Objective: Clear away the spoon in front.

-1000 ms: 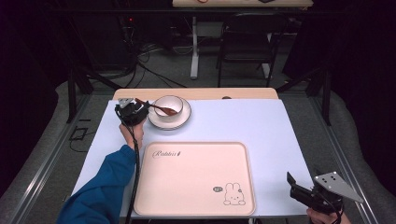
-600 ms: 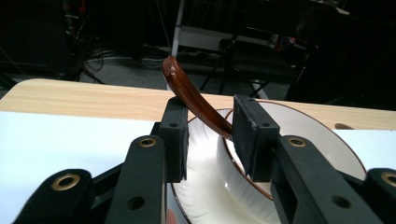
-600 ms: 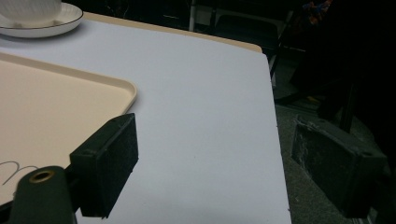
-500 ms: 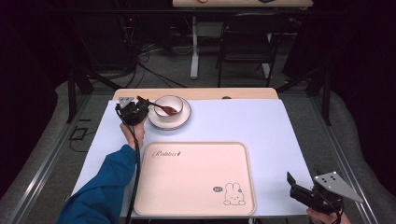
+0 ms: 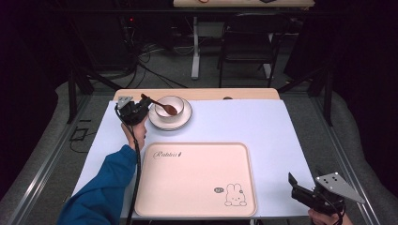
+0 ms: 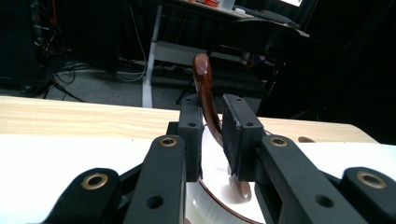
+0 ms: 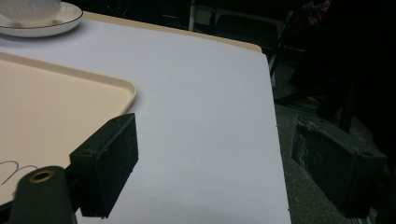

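A dark brown wooden spoon (image 5: pixel 162 107) lies tilted with its bowl end in a white cup (image 5: pixel 170 107) that stands on a white saucer (image 5: pixel 183 121) at the table's far left. My left gripper (image 5: pixel 141 107) is shut on the spoon's handle (image 6: pixel 208 102), just left of the cup; the handle rises between the jaws. A pale pink tray (image 5: pixel 197 178) with a rabbit print lies at the front centre. My right gripper (image 5: pixel 294 188) stands open past the table's front right corner, its jaws wide apart over the white table (image 7: pixel 205 116) edge.
The cup and saucer (image 7: pixel 37 18) show at the far left of the right gripper view, beyond the tray's corner (image 7: pixel 70 98). A wooden strip (image 5: pixel 197 93) runs along the table's far edge. Chairs, desk legs and cables stand on the floor beyond.
The left gripper has lifted the spoon's handle, so the spoon now tilts up out of the cup. The right gripper has stayed still.
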